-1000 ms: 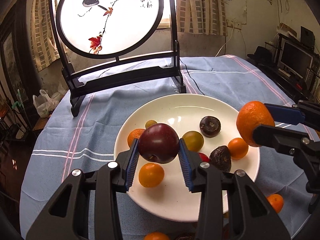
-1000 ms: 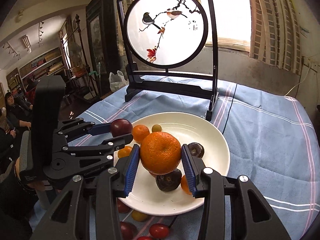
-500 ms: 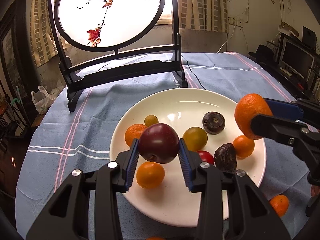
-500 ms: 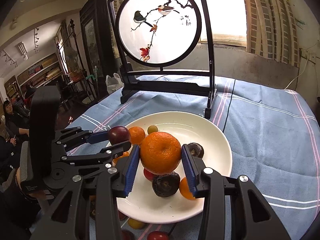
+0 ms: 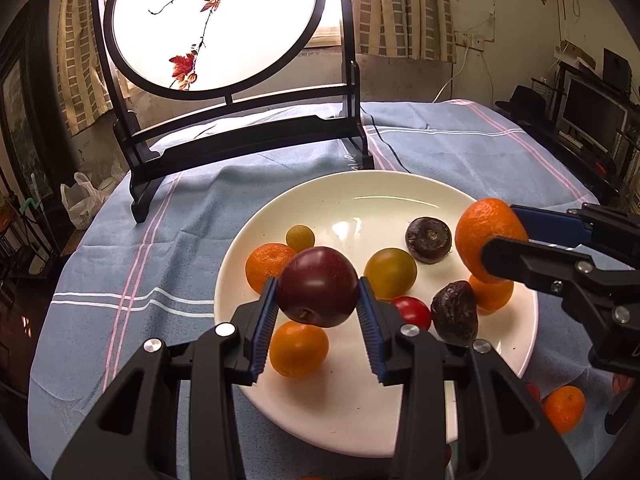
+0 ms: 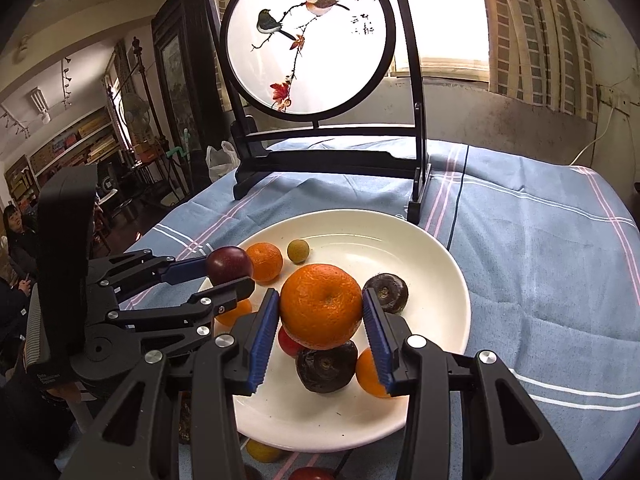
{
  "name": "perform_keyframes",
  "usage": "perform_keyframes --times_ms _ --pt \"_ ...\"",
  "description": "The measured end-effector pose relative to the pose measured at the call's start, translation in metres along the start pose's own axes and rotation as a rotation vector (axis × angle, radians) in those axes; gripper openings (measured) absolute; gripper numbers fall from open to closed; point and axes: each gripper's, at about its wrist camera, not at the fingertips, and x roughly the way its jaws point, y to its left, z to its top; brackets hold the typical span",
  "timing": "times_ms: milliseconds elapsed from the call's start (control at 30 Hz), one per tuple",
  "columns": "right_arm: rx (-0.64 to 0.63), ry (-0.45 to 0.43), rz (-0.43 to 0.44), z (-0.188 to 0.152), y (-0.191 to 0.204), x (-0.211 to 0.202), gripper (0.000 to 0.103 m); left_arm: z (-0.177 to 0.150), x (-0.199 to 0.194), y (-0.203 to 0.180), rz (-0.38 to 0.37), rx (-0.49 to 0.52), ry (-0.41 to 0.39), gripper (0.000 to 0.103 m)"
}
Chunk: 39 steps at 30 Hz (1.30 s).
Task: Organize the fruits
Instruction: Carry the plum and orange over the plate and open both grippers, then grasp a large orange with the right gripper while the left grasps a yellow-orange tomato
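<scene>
**Both grippers loaded over the plate**

Nearest, the left gripper [image 5: 318, 308] is clamped on a plum [image 5: 318, 286] and the right gripper [image 6: 321, 320] on a mandarin [image 6: 321, 306] — both fruits held in the air above the plate [image 5: 360, 412]. Below them lie smaller oranges, a red tomato [image 5: 414, 312], a greenish one, and two dark fruits (I cannot tell what kind). A few fruits lie on the cloth [image 5: 120, 264] beside the near rim. Farther back stands the bird screen [image 5: 224, 24].

Judging by this, the step is delivery. Next, each gripper should lower into a bare patch and open gently — round fruit rolls, and the middle is crowded.
</scene>
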Motion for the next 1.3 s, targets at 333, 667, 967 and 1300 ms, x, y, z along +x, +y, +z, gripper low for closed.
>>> perform_keyframes --times_ms 333,667,967,1300 --pt "0.055 -0.032 -0.05 -0.002 -0.015 0.003 0.06 0.002 -0.01 0.003 0.033 -0.008 -0.059 0.077" --pt "0.04 -0.036 -0.011 0.001 -0.008 -0.006 0.06 0.006 -0.031 0.024 0.009 -0.037 -0.093 0.077" --pt "-0.102 -0.025 -0.002 -0.02 0.012 -0.067 0.063 -0.049 -0.077 0.046 -0.086 0.09 -0.044 0.078" --pt "-0.205 0.218 -0.027 -0.107 0.013 -0.083 0.064 -0.121 -0.083 0.061 -0.151 0.123 0.096 0.078"
